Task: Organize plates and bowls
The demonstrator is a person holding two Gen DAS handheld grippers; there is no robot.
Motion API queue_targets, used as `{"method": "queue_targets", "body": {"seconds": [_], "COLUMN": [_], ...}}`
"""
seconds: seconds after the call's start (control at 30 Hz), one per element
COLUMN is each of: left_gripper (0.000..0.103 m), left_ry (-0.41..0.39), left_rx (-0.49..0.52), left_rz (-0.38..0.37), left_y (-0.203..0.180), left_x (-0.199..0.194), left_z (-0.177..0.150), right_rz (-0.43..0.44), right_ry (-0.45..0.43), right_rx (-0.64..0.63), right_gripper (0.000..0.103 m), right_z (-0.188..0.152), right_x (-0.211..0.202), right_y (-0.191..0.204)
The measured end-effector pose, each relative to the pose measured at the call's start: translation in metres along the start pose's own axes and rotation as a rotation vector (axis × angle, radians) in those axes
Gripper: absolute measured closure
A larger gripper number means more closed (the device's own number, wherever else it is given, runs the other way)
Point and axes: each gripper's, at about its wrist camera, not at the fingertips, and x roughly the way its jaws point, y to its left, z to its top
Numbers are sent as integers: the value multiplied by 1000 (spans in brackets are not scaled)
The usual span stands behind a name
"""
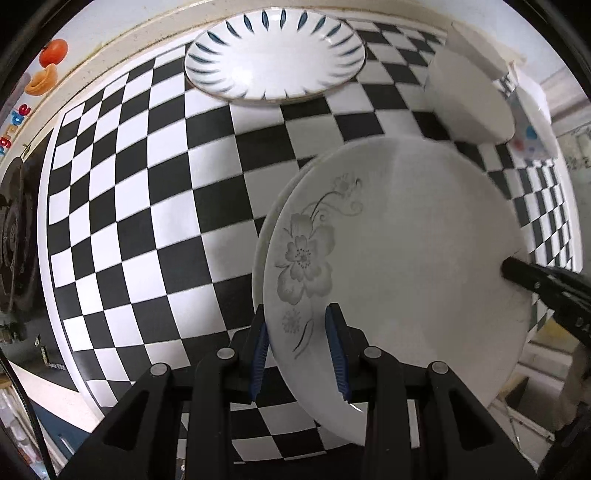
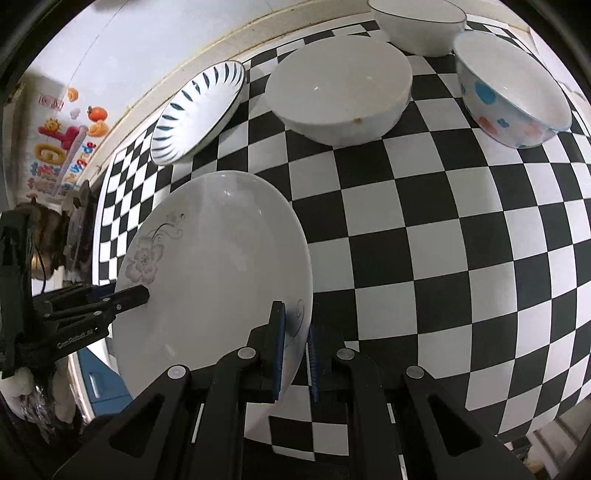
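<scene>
The counter [image 1: 155, 206] under me has a black and white checkered cover, and a pale wall [image 1: 110, 22] with colourful stickers [image 1: 48, 66] runs behind it.

From my left wrist camera I look almost straight down. My left gripper [image 1: 301, 354] has its jaws clamped on the rim of a white plate with a grey flower [image 1: 399, 251]: one blue pad [image 1: 260, 354] is under the rim and the other lies on the plate's upper face. The plate is tilted and seems lifted above the counter. A second pale rim shows just behind its left edge; I cannot tell if this is another plate. At the plate's right edge, my right gripper [image 1: 517, 271] grips the rim. Further back a white plate with blue dashes [image 1: 275, 59] lies near the wall. At the top right a white bowl [image 1: 469, 99] and a bowl with dots [image 1: 528, 129] are partly visible.

From my right wrist camera, my right gripper [image 2: 295, 350] has its jaws closed tightly on the near rim of the same flower plate [image 2: 214, 273]. My left gripper [image 2: 136, 295] holds the opposite rim, beside the flower. Behind it, the blue-dash plate [image 2: 199, 114] lies near the wall. To its right stand the wide white bowl [image 2: 340, 92], another white bowl [image 2: 417, 26] behind it, and the dotted bowl [image 2: 513, 96] beside them.
</scene>
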Motion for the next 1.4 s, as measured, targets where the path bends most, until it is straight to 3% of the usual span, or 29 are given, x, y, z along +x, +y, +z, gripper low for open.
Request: {"method": "queue_targets", "body": {"seconds": [0.23, 0.8, 0.97, 1.07, 1.2, 1.27, 1.4], "left_gripper": [77, 77, 77, 77, 77, 69, 65], "left_ry": [2, -13, -24, -55, -148, -188, -227], "left_rx": [15, -23, -74, -112, -168, -192, -232], "left_rz": [39, 85, 52, 12, -29, -51, -57], "left_y": [-8, -12, 0, 8, 27, 41, 72], "left_x": [4, -3, -16, -38, -85, -103, -107], "left_z": [-3, -8, -12, -9, 16, 38, 90], "right_rz": [-17, -176, -184, -138, -74, -36, 13], "right_ry": [12, 92, 104, 89, 43, 15, -16], "right_rx": [-23, -137, -123, -79, -48, -53, -76], "right_gripper": [90, 85, 82, 76, 73, 70, 54], "right_z": [1, 7, 13, 22, 44, 65, 121], "right_x": [8, 16, 13, -4, -34, -48, -57], "right_y": [0, 25, 26, 23, 30, 42, 66]}}
